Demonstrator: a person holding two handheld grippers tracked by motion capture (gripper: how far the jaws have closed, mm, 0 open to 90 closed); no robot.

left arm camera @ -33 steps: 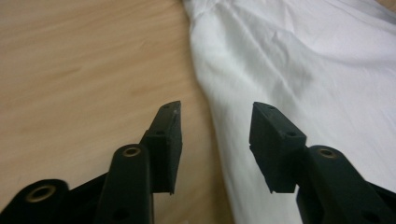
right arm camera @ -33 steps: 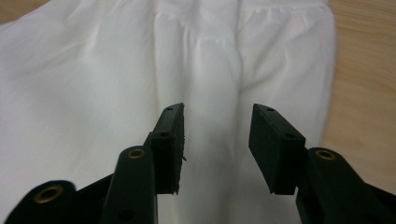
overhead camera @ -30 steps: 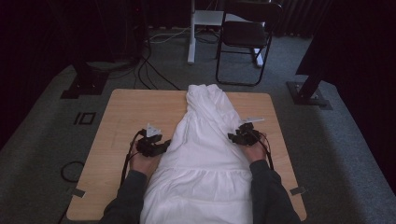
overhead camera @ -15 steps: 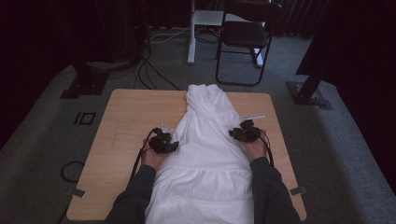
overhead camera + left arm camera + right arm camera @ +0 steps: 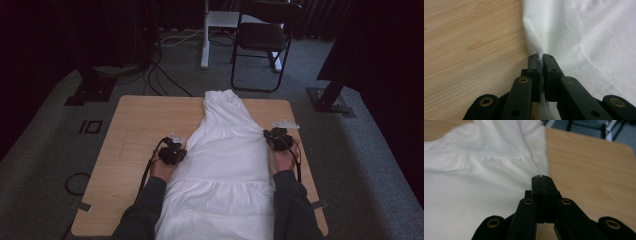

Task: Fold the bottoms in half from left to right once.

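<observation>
Pinching a white garment (image 5: 225, 155) at both side edges on a wooden table (image 5: 130, 130)

Lying lengthwise down the middle of the table, the garment has its narrow gathered end toward the far edge and its wide tiered part running toward the person, whose dark sleeves (image 5: 145, 210) come in from the near side. At the cloth's left edge, about halfway along, the left gripper (image 5: 176, 148) has just been closing its jaws; in the left gripper view (image 5: 541, 58) they are clamped on a raised fold of white fabric. At the right edge, level with it, the right gripper (image 5: 274, 136) has likewise just been closing, and in the right gripper view (image 5: 541, 178) its jaws meet on a thin ridge of the hem, bare wood beside it. A black chair (image 5: 262, 40) stands on the grey carpet beyond the table
</observation>
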